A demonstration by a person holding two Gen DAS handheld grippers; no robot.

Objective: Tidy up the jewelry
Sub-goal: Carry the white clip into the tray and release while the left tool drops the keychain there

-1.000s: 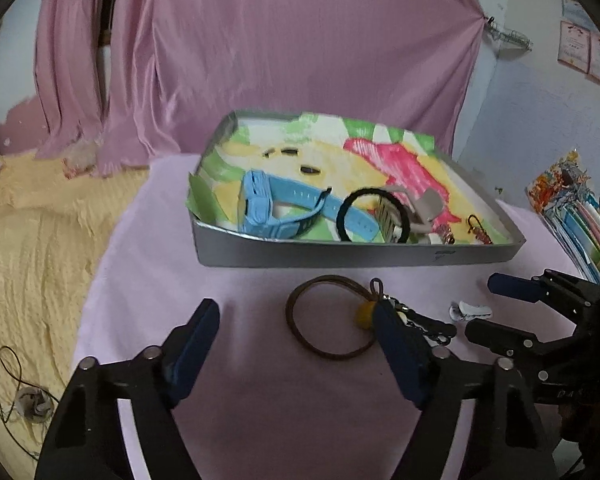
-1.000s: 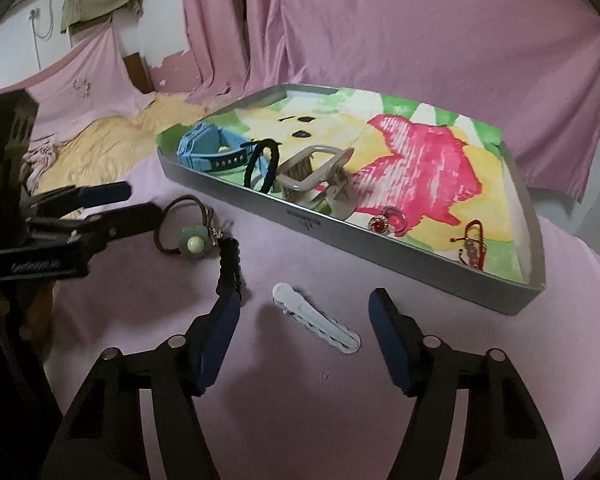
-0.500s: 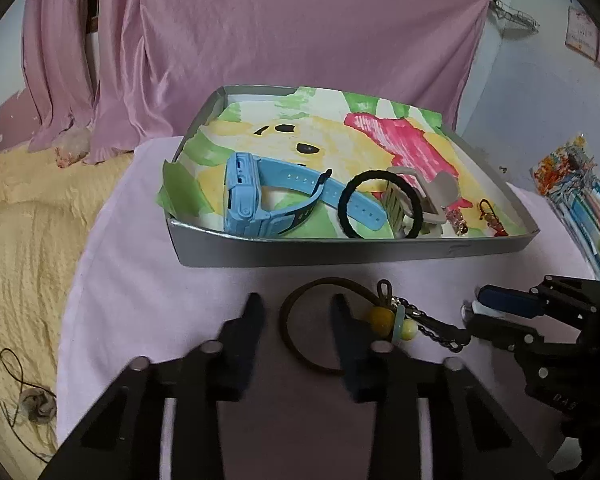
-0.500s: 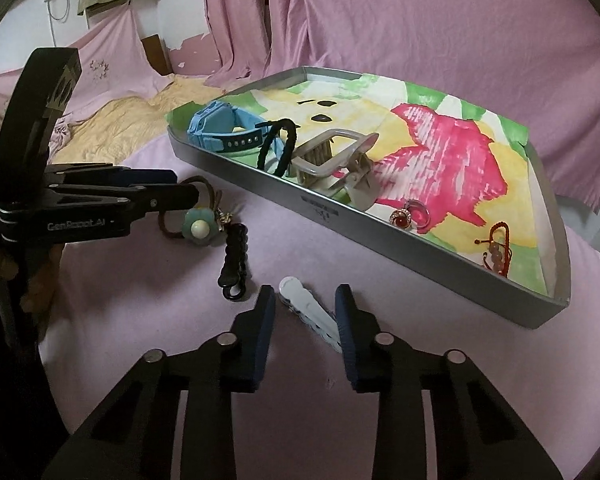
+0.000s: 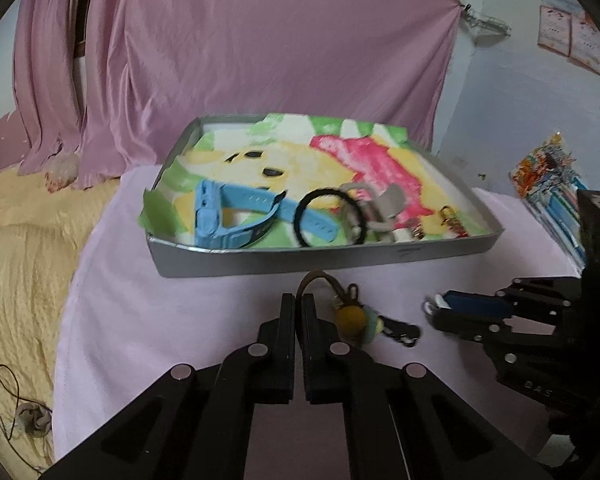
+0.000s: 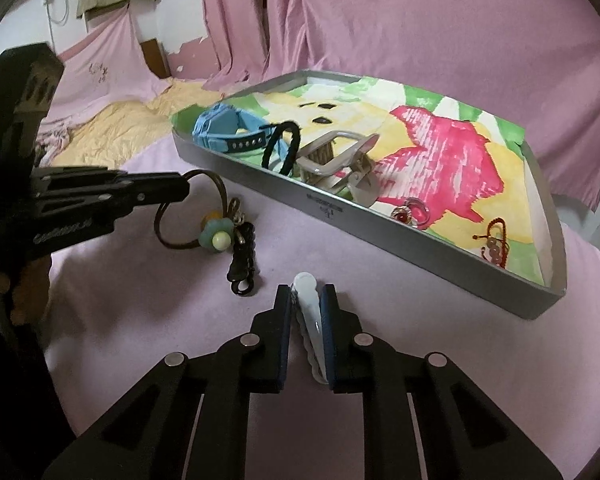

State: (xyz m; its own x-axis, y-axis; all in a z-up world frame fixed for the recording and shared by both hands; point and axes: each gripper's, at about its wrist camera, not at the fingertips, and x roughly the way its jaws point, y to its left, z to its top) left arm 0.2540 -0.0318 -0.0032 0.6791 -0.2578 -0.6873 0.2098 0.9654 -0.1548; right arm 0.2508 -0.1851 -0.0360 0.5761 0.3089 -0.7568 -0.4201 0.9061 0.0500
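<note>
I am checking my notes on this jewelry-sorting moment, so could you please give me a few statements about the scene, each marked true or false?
1. The right gripper is closed on the white hair clip. True.
2. The left gripper grips the brown cord loop. True.
3. The blue watch lies on the pink cloth outside the tray. False: it lies inside the tray.
4. The grey claw clip sits in the tray beside the black hair tie. True.
5. The black braided piece is already in the tray. False: it lies on the pink cloth, near the cord loop.
</note>
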